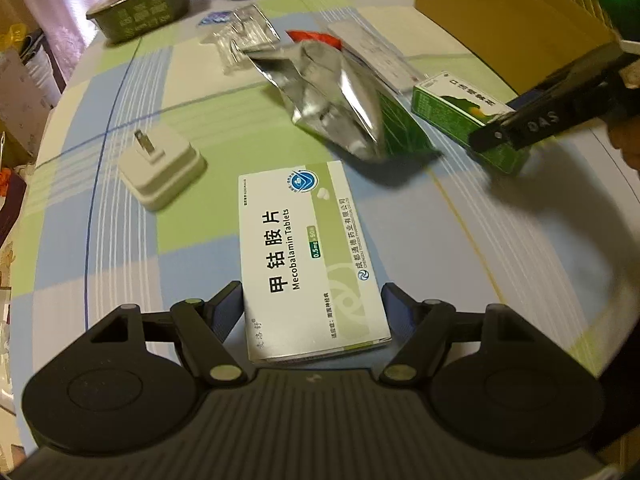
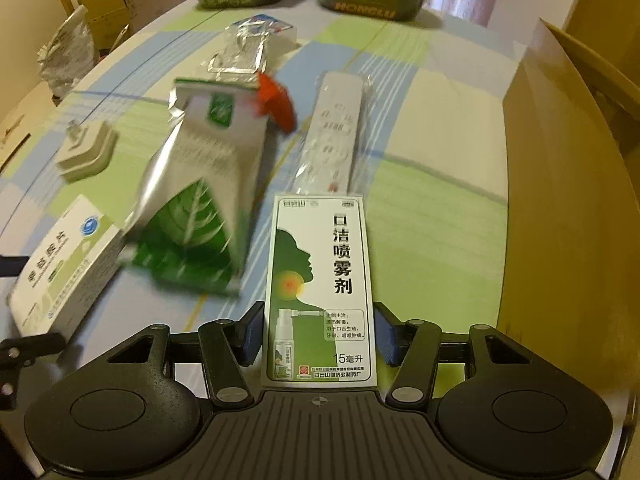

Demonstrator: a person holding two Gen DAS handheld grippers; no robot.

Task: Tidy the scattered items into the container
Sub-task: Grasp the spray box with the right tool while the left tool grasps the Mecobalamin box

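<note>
Left hand-held gripper (image 1: 313, 306) is straddling the tablet box (image 1: 310, 256) on the table (image 1: 200, 80), pads not quite touching; right hand-held gripper (image 2: 320, 336) is bracketing the spray box (image 2: 320, 288), its view alone showing the cardboard container (image 2: 568, 200) looming just right

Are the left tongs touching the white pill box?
Cannot tell. In the left wrist view, the tongs straddle the pill box, but no clear gap or contact shows.
</note>
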